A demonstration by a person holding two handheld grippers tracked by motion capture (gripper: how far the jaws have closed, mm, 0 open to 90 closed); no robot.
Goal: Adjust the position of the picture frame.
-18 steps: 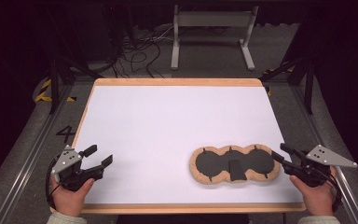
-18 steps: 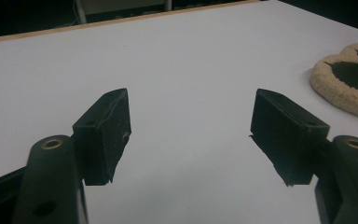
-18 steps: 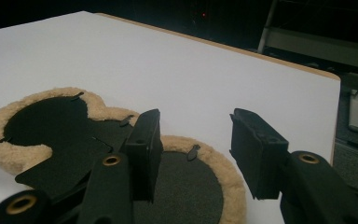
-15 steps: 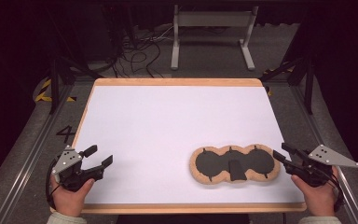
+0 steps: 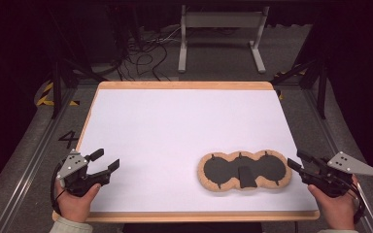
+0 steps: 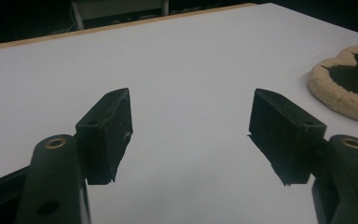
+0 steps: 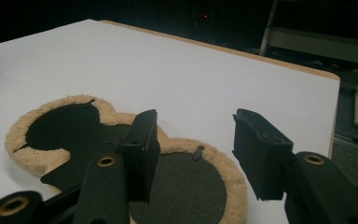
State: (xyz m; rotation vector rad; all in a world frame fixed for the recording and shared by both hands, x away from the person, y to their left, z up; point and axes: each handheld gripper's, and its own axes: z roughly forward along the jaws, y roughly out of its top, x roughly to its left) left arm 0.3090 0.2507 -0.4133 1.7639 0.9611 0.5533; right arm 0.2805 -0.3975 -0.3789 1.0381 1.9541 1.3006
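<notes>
A tan fleece pad [image 5: 245, 171] with three joined black round panels lies flat on the white table [image 5: 175, 131], toward the front right. My right gripper [image 5: 298, 160] hovers just off its right end, jaws open with nothing between them; in the right gripper view the fleece pad [image 7: 74, 135] sits below and left of the right gripper [image 7: 193, 140]. My left gripper [image 5: 106, 160] is held at the table's front left, open and empty. In the left gripper view the left gripper [image 6: 191, 126] points across bare white surface, with the fleece pad [image 6: 345, 79] far right.
A wooden rim [image 5: 184, 85] borders the table. Beyond its far edge stand a grey metal frame [image 5: 221, 34] and loose cables [image 5: 141, 53] on the dark floor. Metal rails [image 5: 26, 160] run along both sides of the table.
</notes>
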